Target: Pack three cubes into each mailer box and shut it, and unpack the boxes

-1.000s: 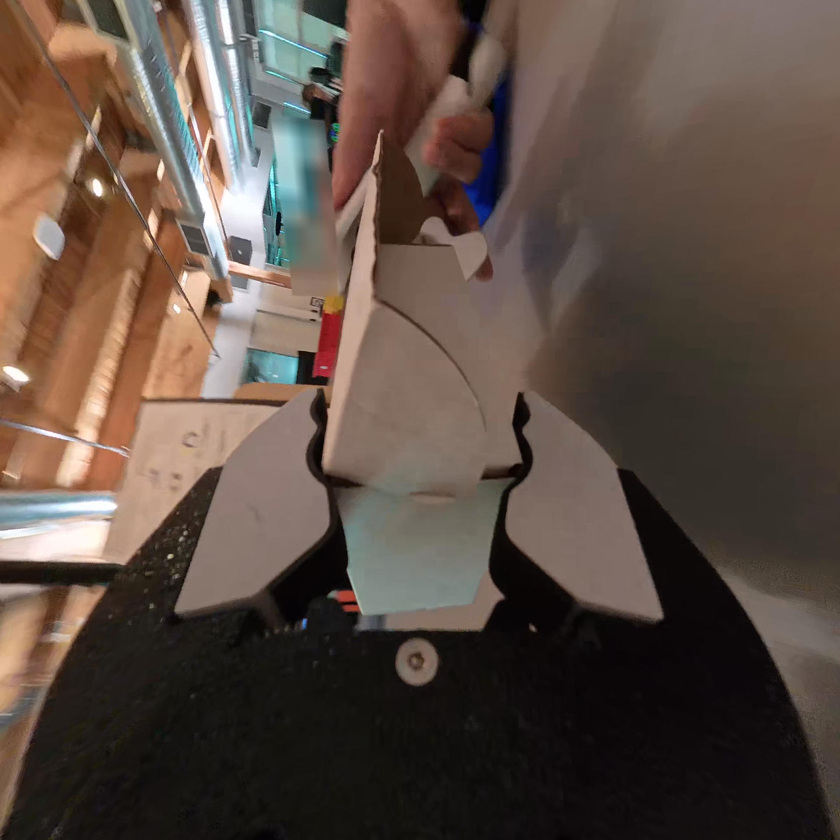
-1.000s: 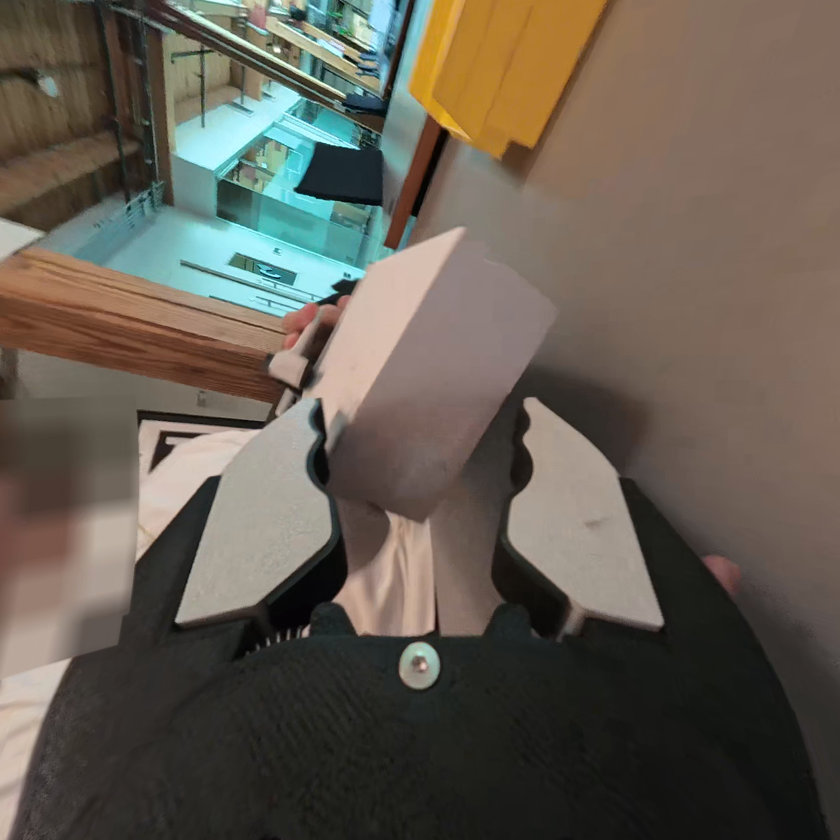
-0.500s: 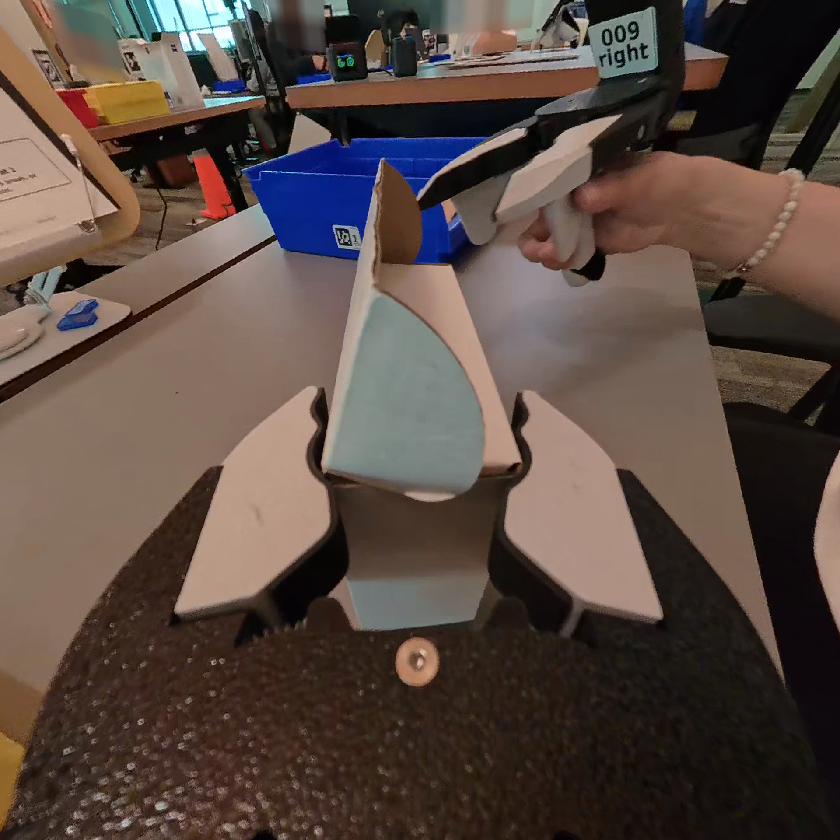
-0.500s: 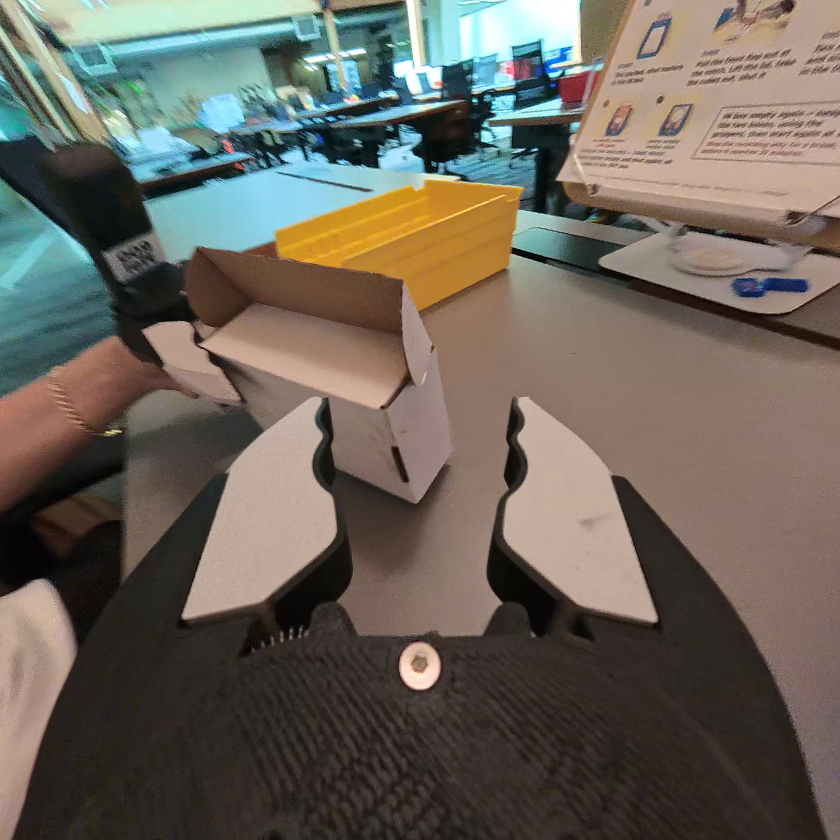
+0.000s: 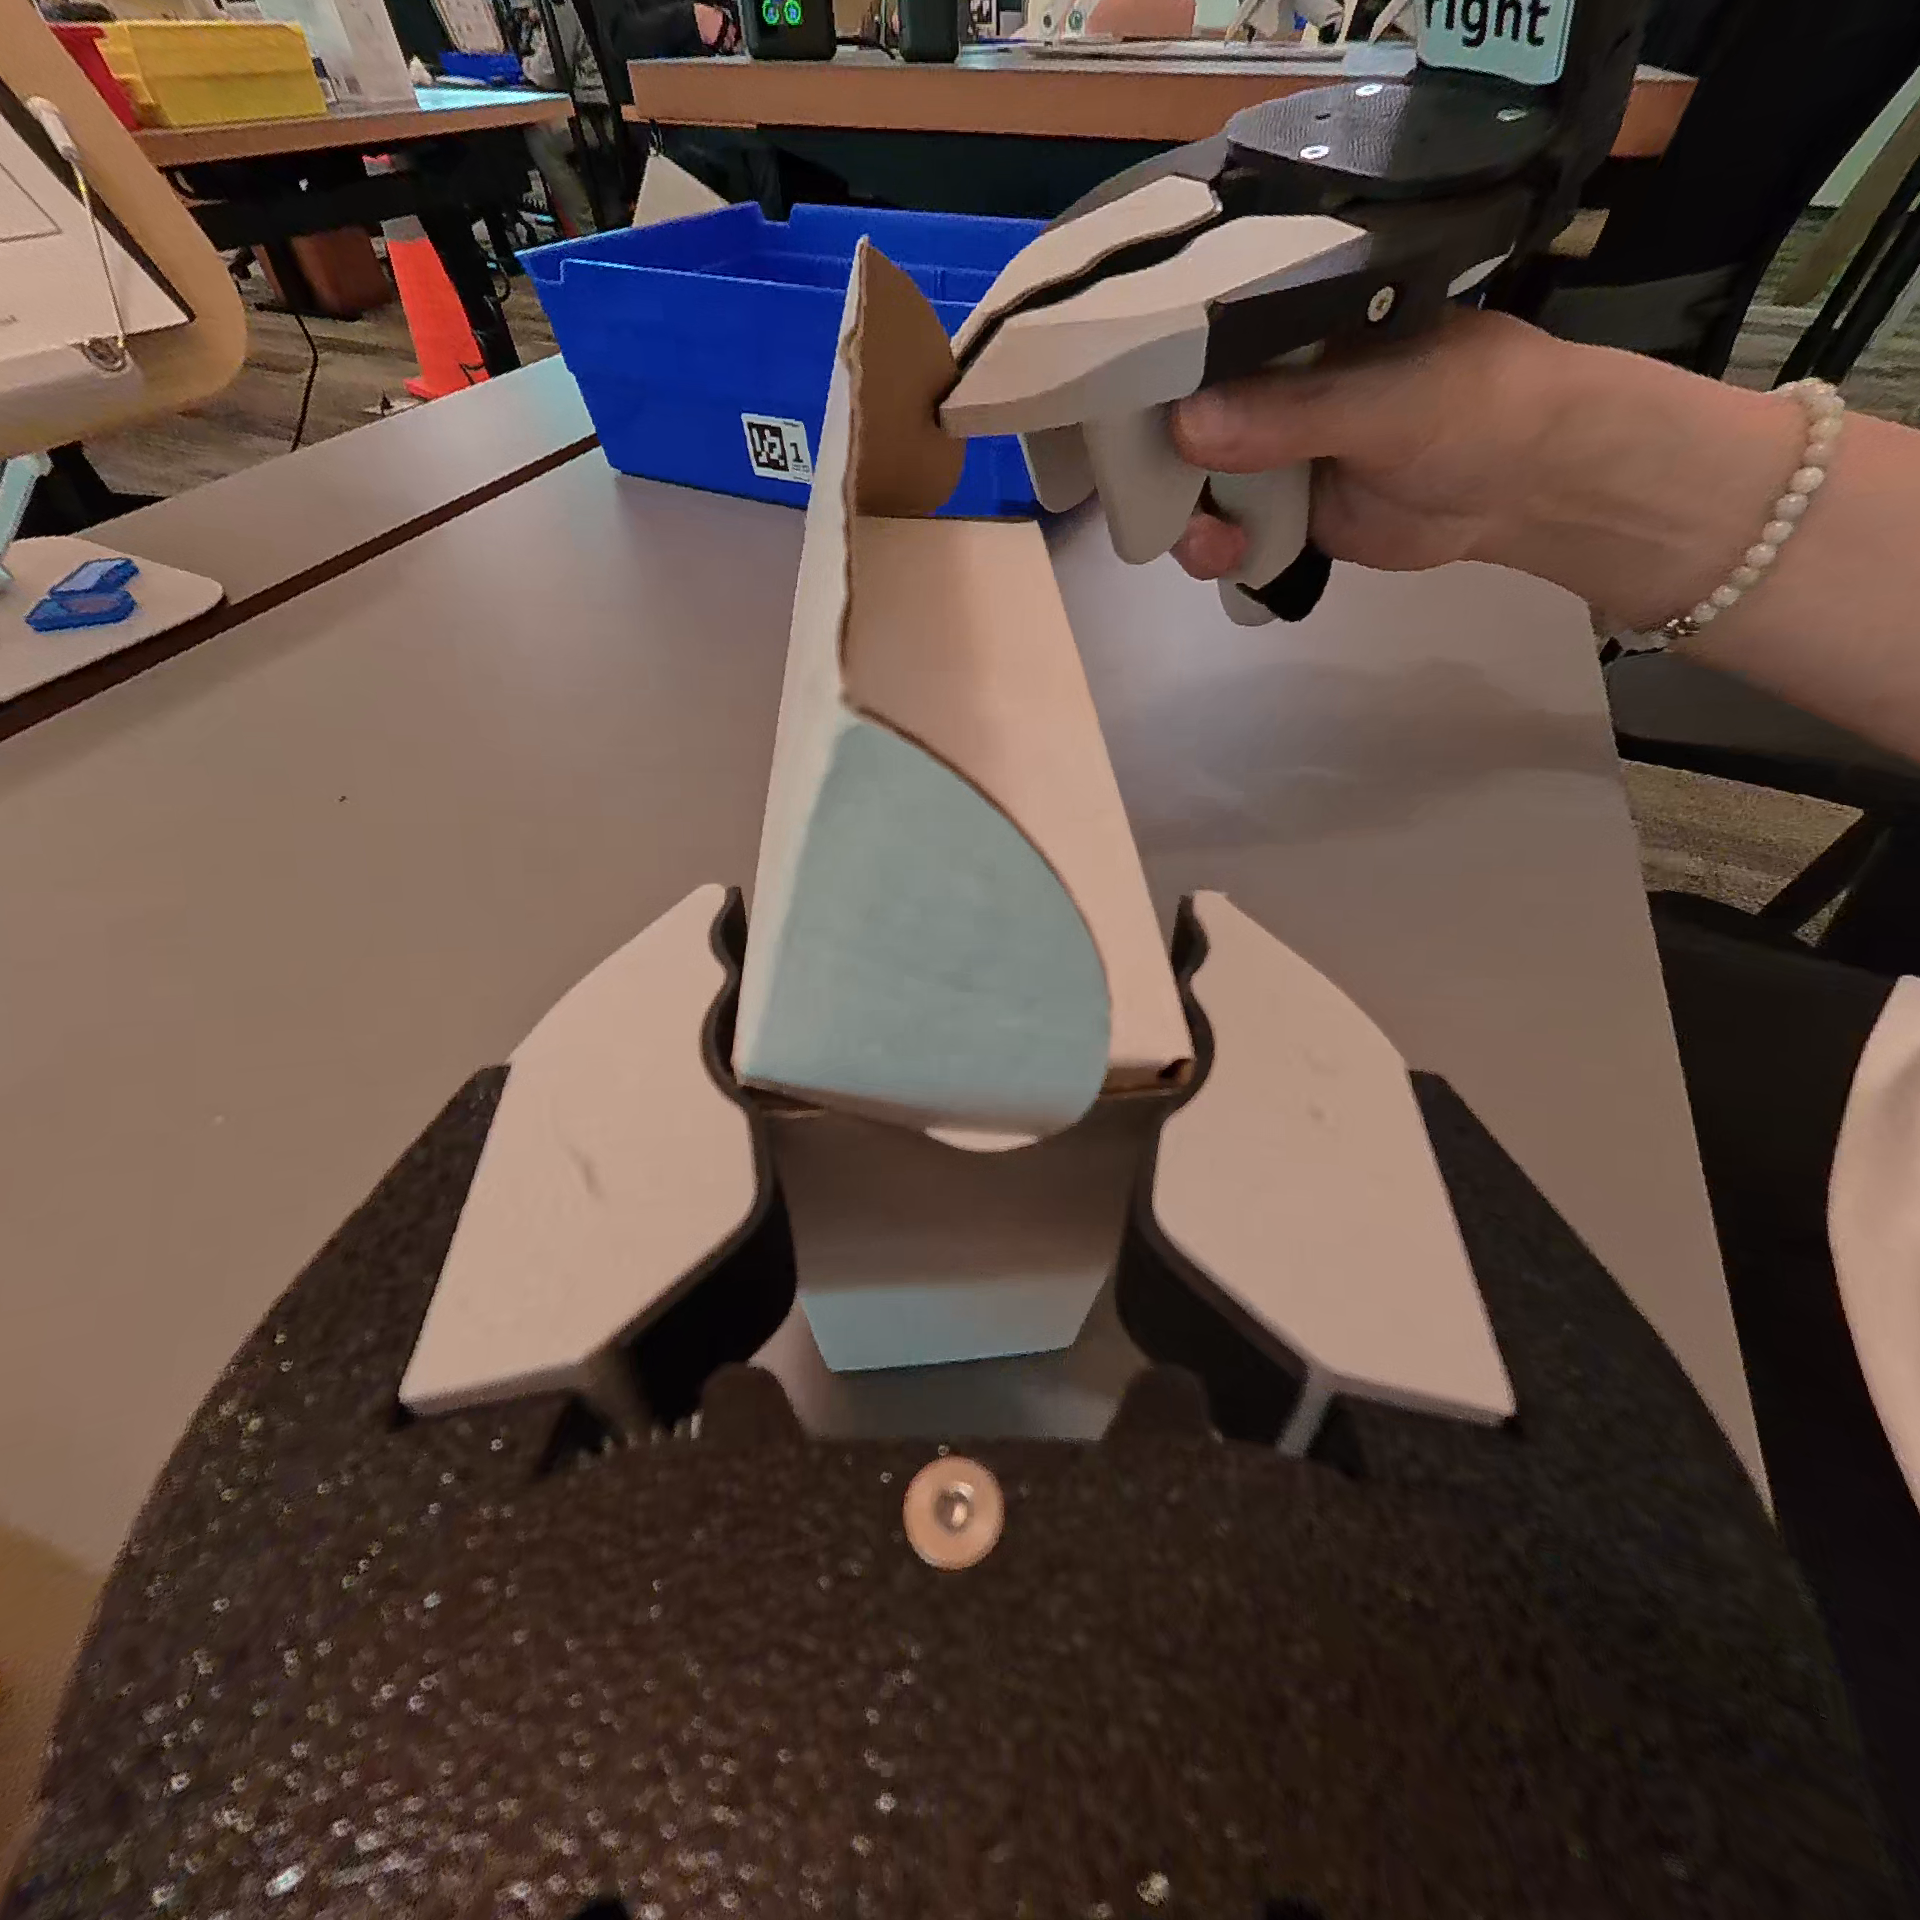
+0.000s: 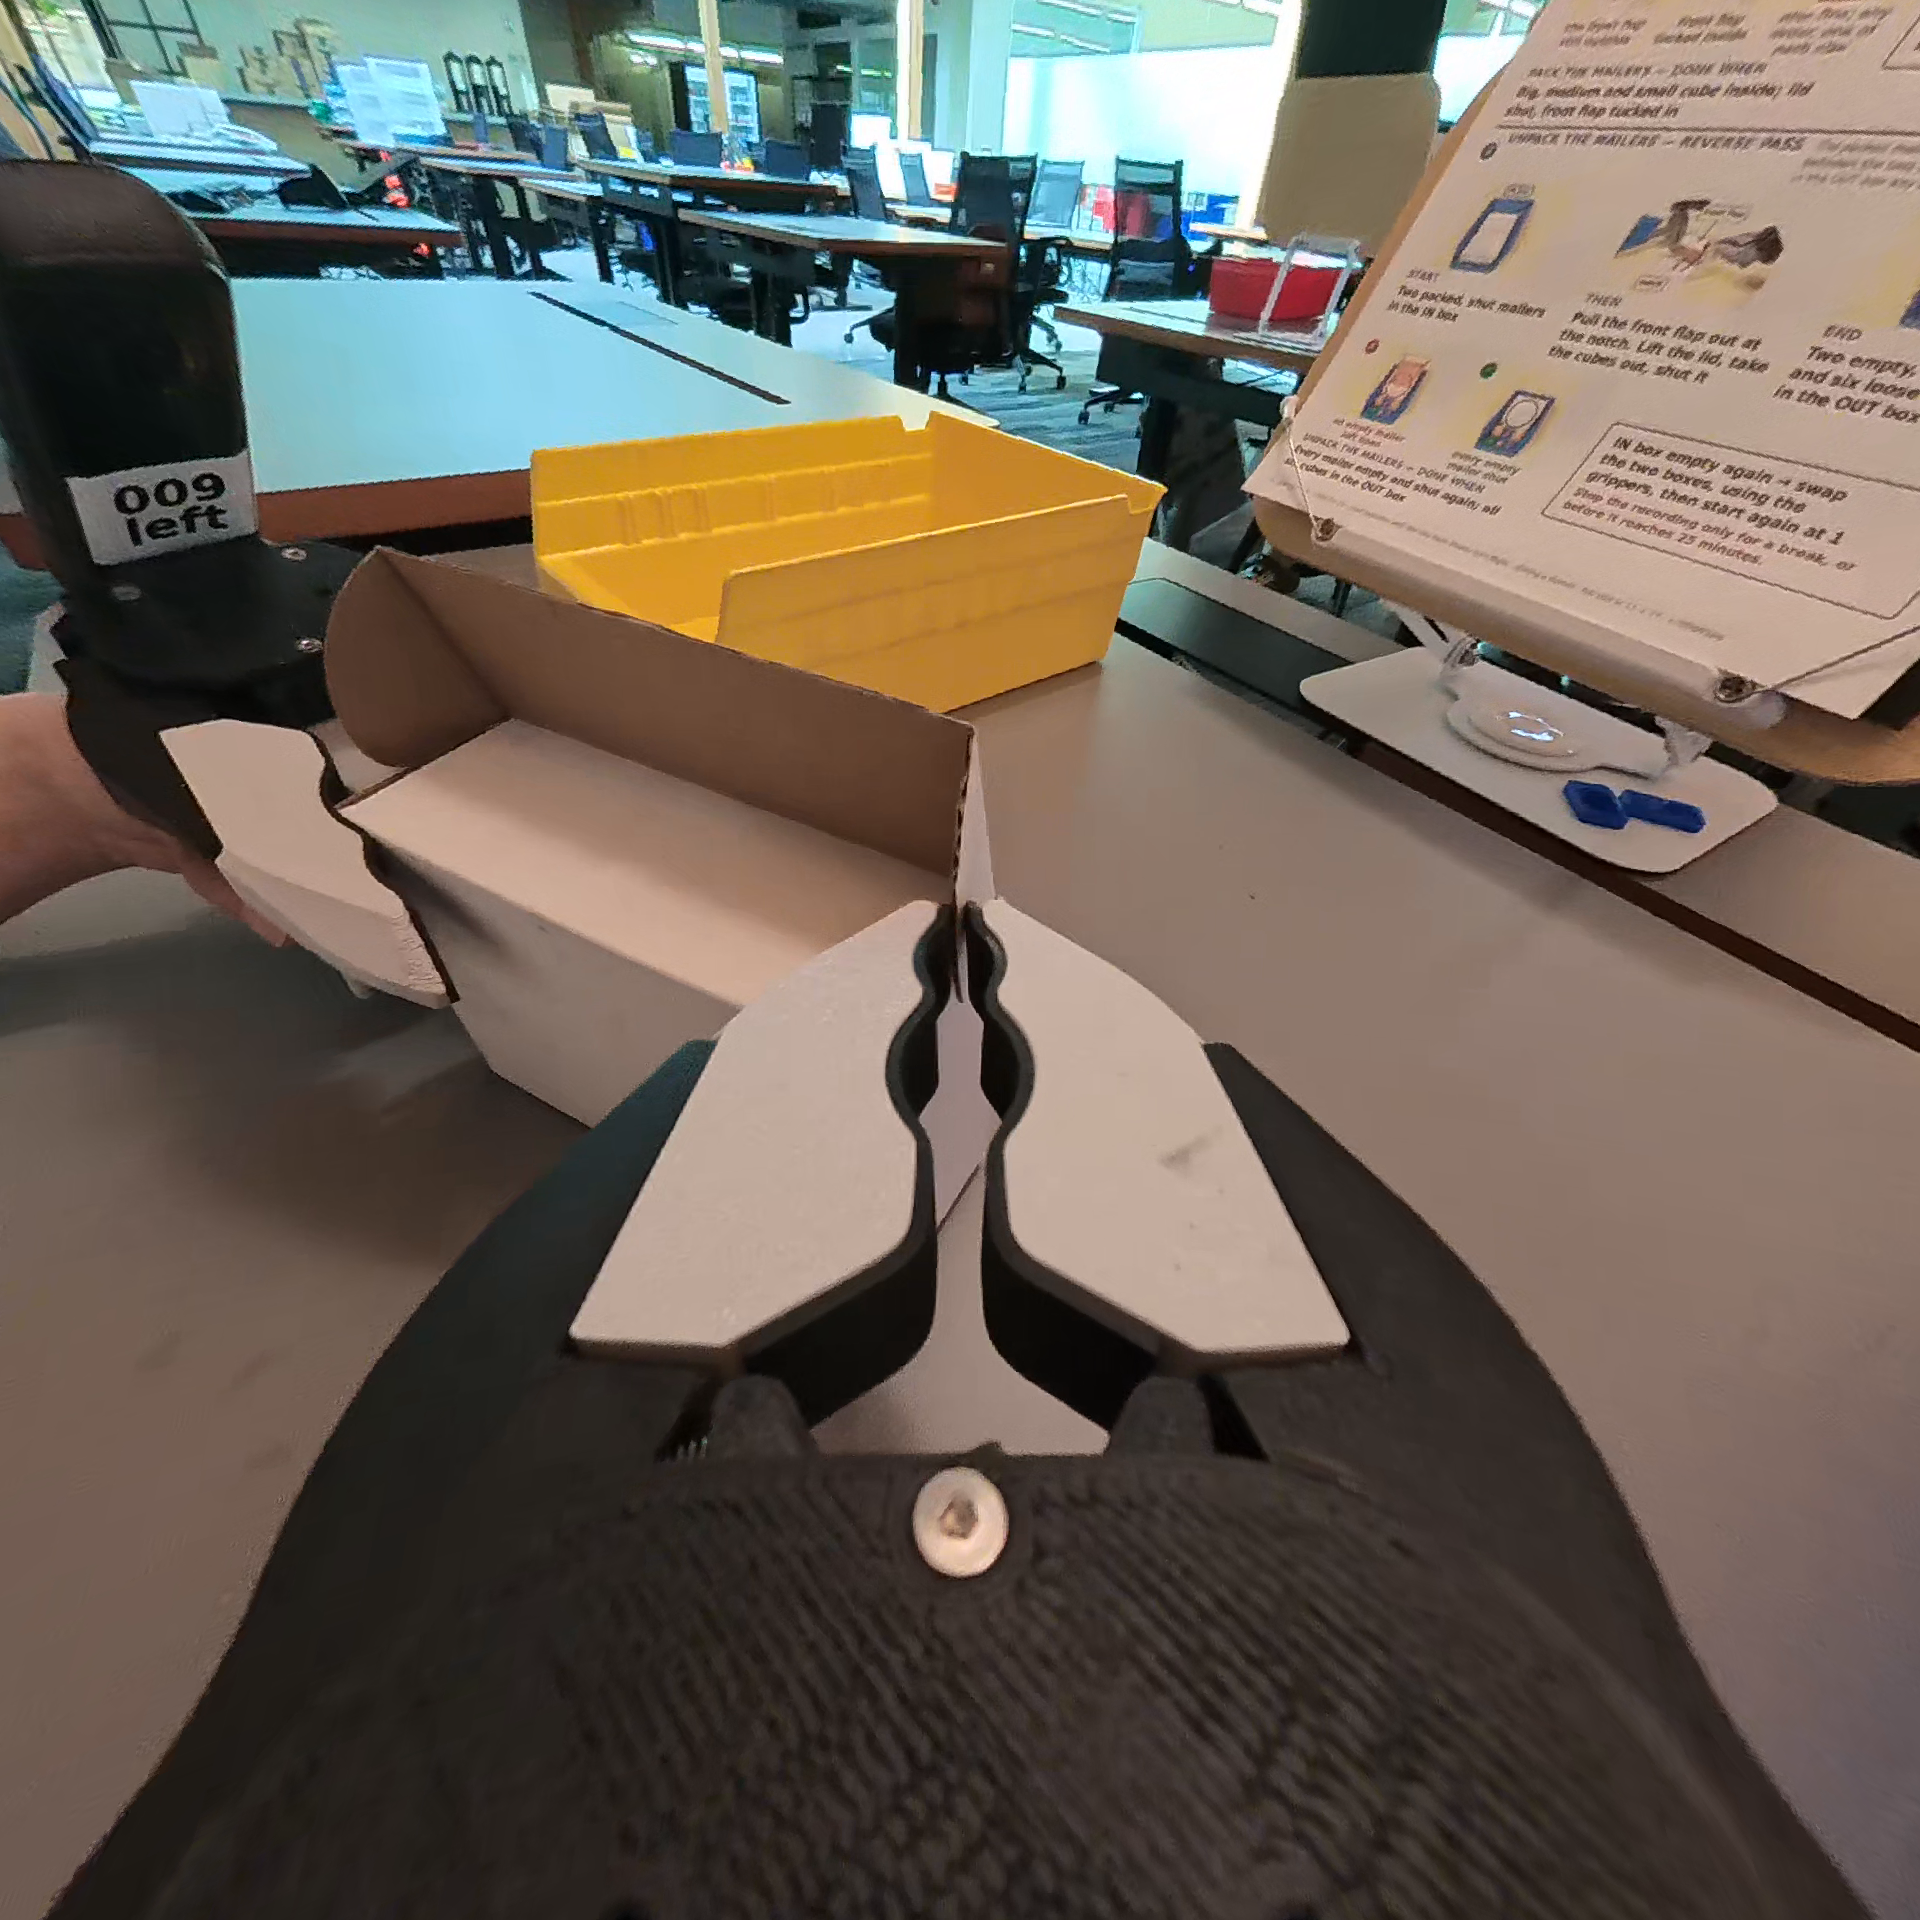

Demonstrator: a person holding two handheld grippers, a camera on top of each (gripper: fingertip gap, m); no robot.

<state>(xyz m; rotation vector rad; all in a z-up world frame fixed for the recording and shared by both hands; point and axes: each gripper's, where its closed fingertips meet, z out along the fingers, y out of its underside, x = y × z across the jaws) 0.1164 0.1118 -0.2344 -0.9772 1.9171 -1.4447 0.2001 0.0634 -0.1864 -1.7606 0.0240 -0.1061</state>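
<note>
The white mailer box is sitting on the grey tabletop between the two tools, with its lid lying over the top and the brown-lined front flap standing up along the far edge. Whether anything is inside the box cannot be told.

The left tool is gripping one end of the box, its two fingers pressing against the box's opposite sides; the right wrist view is showing the same grip from the far end, with the left tool closed around that end wall. A rounded side tab of the flap is hanging just in front of the left tool.

The right tool is pinching the thin cardboard tab at the box's other end, its fingers nearly together with only the sheet between them. In the left wrist view the right tool is meeting the brown rounded tab at the far end, held in a hand wearing a bead bracelet.

A yellow bin is standing on the tabletop just beyond the box, and a blue bin is standing at the opposite side. An instruction sheet on a stand is leaning at the tabletop's edge.
</note>
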